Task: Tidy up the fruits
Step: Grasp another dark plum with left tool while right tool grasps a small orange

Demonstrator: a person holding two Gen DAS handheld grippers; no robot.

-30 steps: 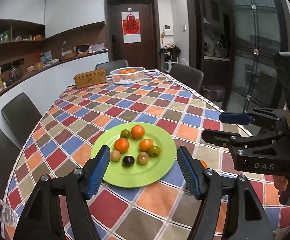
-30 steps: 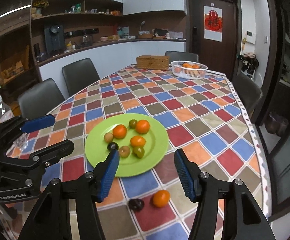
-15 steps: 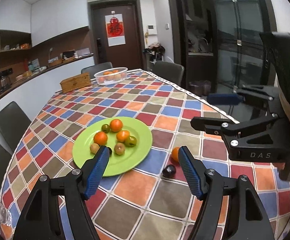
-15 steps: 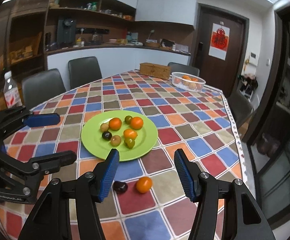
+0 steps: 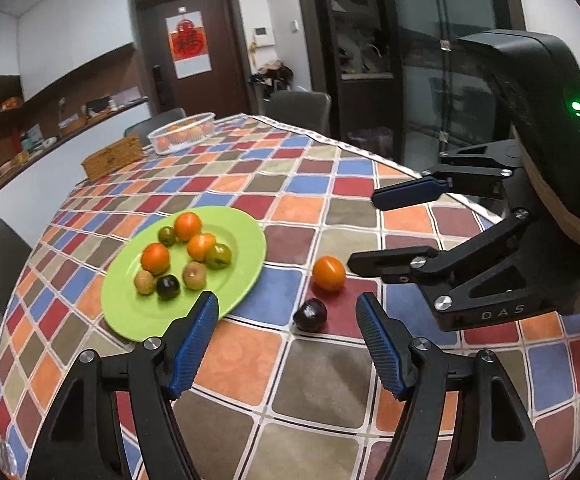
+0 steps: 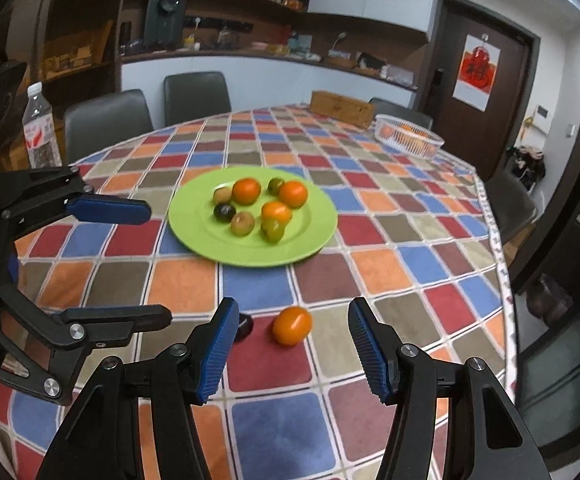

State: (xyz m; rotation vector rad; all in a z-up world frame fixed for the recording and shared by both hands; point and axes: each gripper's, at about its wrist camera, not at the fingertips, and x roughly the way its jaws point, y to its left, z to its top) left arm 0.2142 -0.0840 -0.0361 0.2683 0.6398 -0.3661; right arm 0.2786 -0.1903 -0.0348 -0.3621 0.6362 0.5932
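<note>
1. Left tongs (image 5: 285, 336) apart, empty, just short of the dark plum (image 5: 310, 315).
2. Right tongs (image 6: 292, 344) apart, empty, framing the loose orange (image 6: 292, 325).
3. Both fruits on the counter (image 6: 370, 268) beside the green plate (image 6: 201, 236), orange just right of the plum.
</note>
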